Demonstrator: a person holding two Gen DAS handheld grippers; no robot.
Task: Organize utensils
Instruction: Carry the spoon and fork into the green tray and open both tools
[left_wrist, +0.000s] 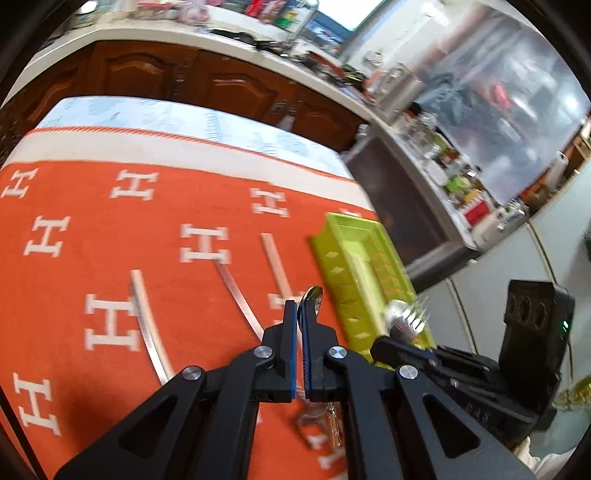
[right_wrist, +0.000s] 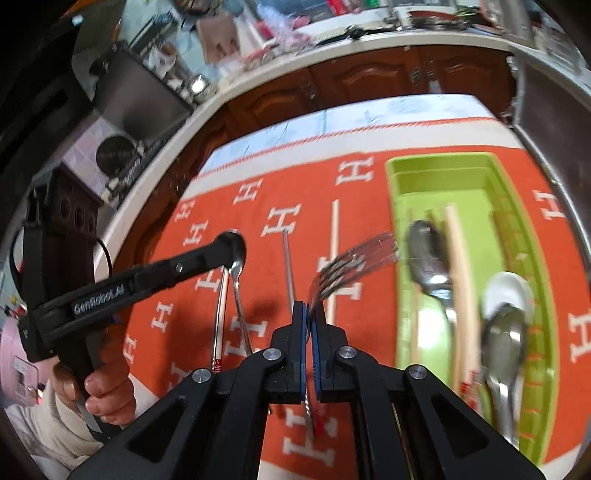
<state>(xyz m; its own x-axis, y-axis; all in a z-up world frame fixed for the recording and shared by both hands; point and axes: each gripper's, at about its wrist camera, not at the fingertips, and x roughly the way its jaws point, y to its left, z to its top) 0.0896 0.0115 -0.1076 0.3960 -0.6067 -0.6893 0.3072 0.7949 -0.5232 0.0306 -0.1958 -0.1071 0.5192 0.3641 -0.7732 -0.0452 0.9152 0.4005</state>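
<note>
On the orange cloth with white H letters (right_wrist: 373, 206), which covers the table, a lime-green plastic cutlery tray with slotted walls (right_wrist: 524, 236) lies at the right side of the right wrist view. Inside it rest a steel spoon (right_wrist: 428, 254), a pale wooden chopstick (right_wrist: 460, 280), a white ceramic spoon (right_wrist: 508, 291) and a second steel spoon (right_wrist: 504, 343) whose bowl overlaps the white one.

The left gripper (left_wrist: 300, 321) is clenched on a shiny steel spoon (left_wrist: 312, 297); the bowl juts out just past the blue-edged fingertips, and the handle runs back between the jaws. From the right wrist view the same spoon (right_wrist: 236, 247) shows held off the cloth, its handle slanting down from the black fingers. A person's hand (right_wrist: 107, 391), with a cream sleeve behind it, grips that tool's handle.

The right gripper (right_wrist: 309, 314) is clenched on a steel fork with a red-marked handle end (right_wrist: 354, 266). The tines point up and to the right, blurred, close to the tray's near wall but still outside it. In the left wrist view the fork's tines (left_wrist: 413, 317) appear over the tray's (left_wrist: 354, 236) long edge.

Still lying on the cloth, left of the tray, are a pale wooden chopstick (right_wrist: 334, 254), a thin steel chopstick (right_wrist: 288, 266) and another steel chopstick with a red end (right_wrist: 220, 314), all roughly parallel and apart from one another.
</note>
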